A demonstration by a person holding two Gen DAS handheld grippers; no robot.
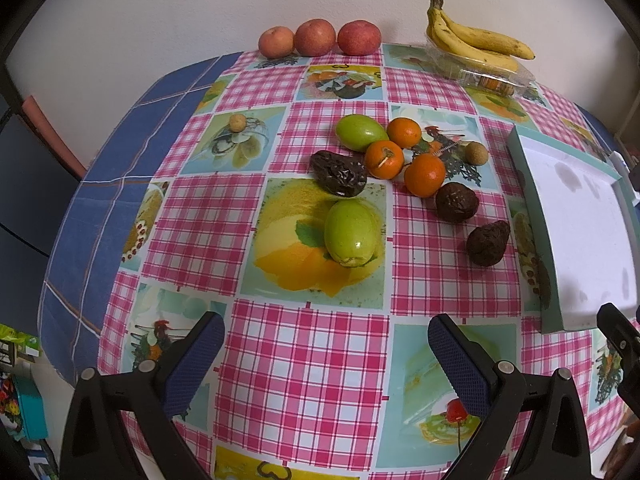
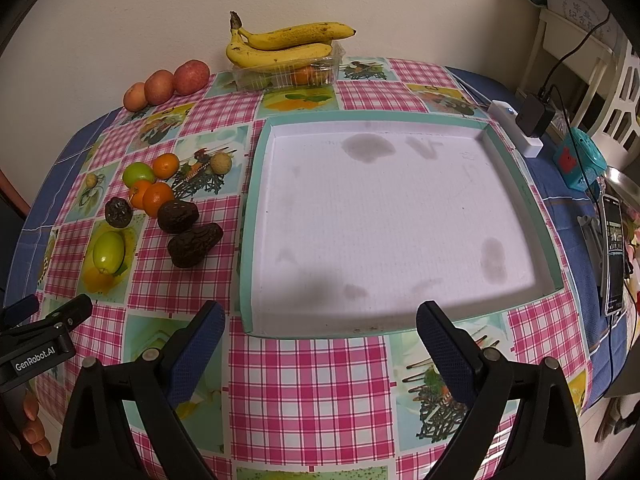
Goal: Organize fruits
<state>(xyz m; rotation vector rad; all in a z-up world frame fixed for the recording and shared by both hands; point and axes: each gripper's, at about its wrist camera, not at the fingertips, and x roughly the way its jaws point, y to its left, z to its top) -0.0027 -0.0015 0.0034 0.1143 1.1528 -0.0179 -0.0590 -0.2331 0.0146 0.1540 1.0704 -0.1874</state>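
Fruits lie loose on the worktop, all to the left of the tray, which holds nothing. Farthest left of the tray sits a small tan fruit, then three peaches in a row against the wall. Nearer the tray come two green fruits, one close to the left tool, and a cluster of three oranges with three dark wrinkled fruits; several of these touch. A second tan fruit lies just beside the cluster, and bananas rest on a clear container behind the tray. Left tool: jaws spread wide, holding nothing, aimed at the near green fruit. Right tool: jaws spread wide, holding nothing, positioned at the tray's near edge. Hazards: round fruits may roll off the worktop if nudged; gripping one orange may displace its touching neighbours; excess squeeze may bruise soft wrinkled fruit.
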